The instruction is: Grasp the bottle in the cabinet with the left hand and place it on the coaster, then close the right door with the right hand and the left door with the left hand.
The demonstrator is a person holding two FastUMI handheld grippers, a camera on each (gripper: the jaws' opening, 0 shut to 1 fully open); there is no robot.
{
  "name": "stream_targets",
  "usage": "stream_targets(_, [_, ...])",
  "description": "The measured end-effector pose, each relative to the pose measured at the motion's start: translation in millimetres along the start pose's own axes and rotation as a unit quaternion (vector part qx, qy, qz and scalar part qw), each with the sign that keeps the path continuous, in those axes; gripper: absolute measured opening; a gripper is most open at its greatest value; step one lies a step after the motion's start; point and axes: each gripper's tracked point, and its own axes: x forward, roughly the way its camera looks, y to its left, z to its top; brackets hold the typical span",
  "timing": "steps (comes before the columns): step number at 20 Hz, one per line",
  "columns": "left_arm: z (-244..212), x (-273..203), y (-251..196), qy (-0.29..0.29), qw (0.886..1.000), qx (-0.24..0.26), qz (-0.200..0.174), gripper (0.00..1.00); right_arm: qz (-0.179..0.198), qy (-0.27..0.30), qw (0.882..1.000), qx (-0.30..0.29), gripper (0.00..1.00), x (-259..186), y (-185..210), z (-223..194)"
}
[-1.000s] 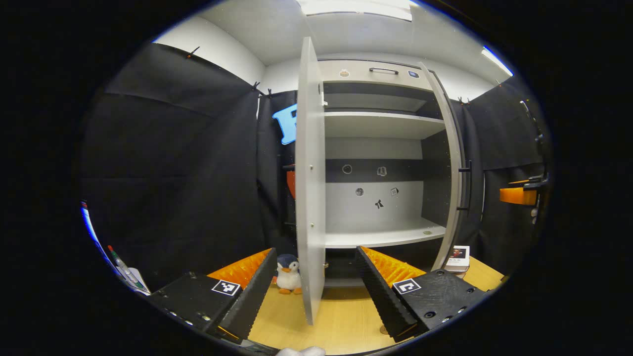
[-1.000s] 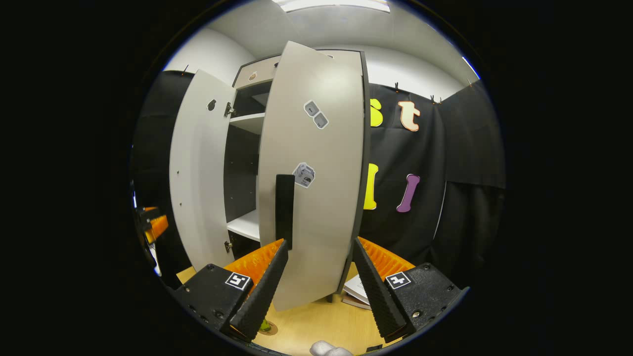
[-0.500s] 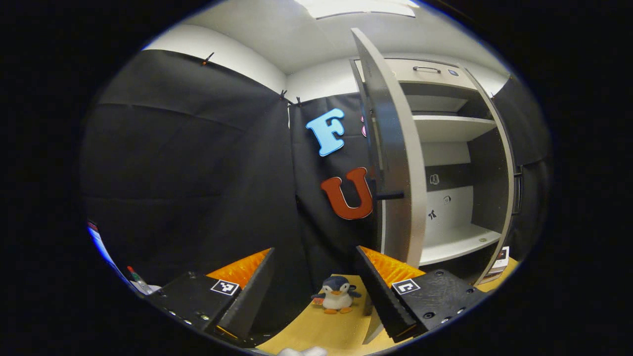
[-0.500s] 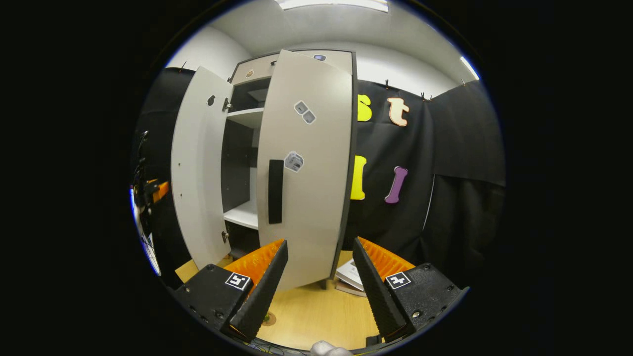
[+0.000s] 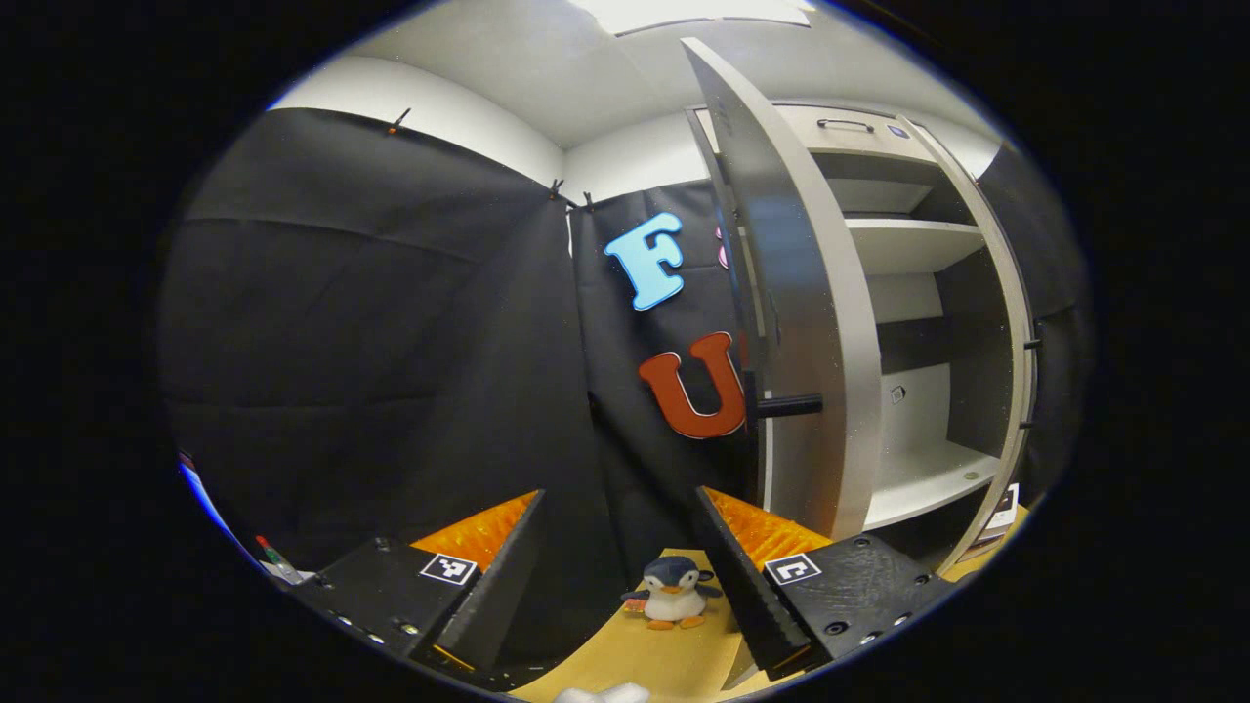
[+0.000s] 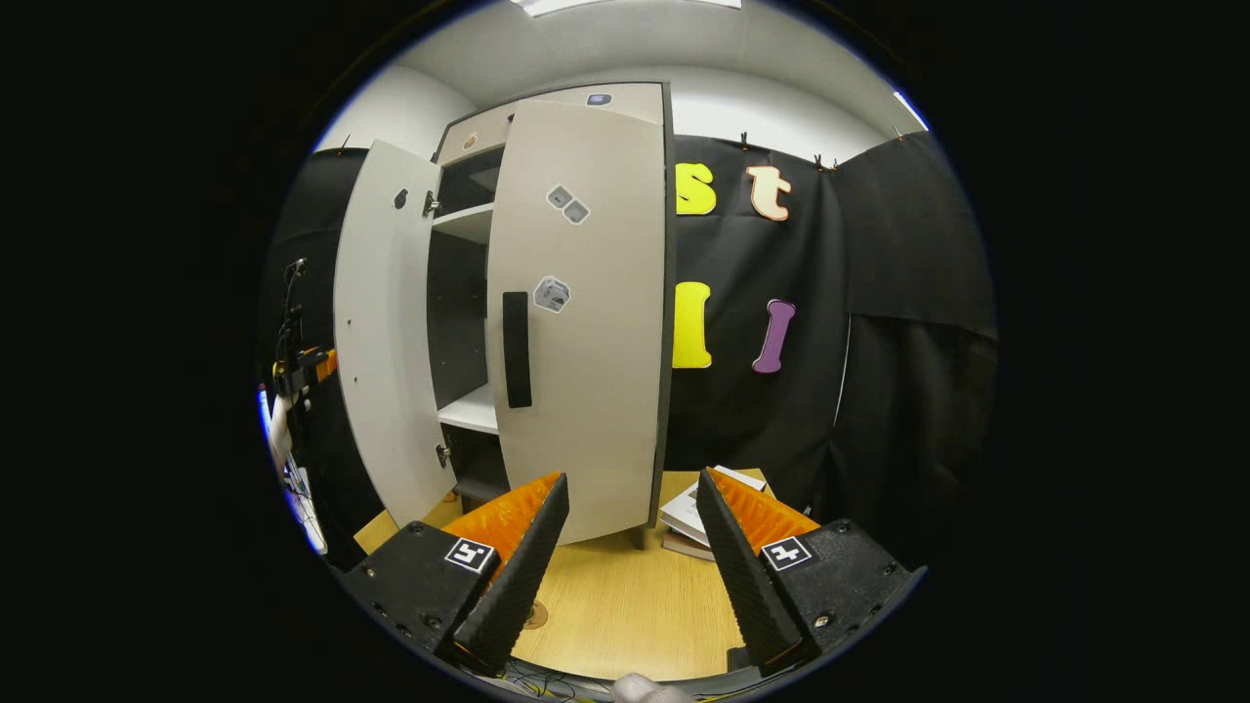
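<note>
The grey cabinet stands on a wooden table. In the right gripper view its right door (image 6: 586, 312) is swung almost closed, with the dark handle (image 6: 516, 350) facing me. The left door (image 6: 381, 332) stands wide open. My right gripper (image 6: 625, 576) is open and empty, a short way back from the right door. A small round coaster (image 6: 535, 615) peeks out beside its left finger. My left gripper (image 5: 615, 586) is open and empty, outside the left door (image 5: 791, 293), near that door's handle (image 5: 789, 405). The lower shelf (image 5: 928, 478) looks bare.
A penguin plush (image 5: 674, 594) sits on the table between the left gripper's fingers, farther off. Stacked books (image 6: 698, 508) lie right of the cabinet's foot. The left gripper (image 6: 298, 366) and the hand holding it appear far left in the right gripper view.
The left gripper view has swung from the cabinet's inside to the outer side of the left door. The right door has swung nearly closed, and the right gripper has drawn back from it.
</note>
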Motion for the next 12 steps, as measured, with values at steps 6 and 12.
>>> stream_targets(6, [2.4, -6.8, -11.1, 0.002, 1.0, 0.009, 0.003, 0.84, 0.015, -0.01, 1.0, -0.006, 0.82, 2.7, 0.4, 3.8])
stream_targets(12, [8.8, -18.8, -50.7, -0.006, 0.999, 0.016, -0.029, 0.87, 0.018, -0.009, 1.0, -0.007, 0.82, 5.4, 0.8, 1.8])
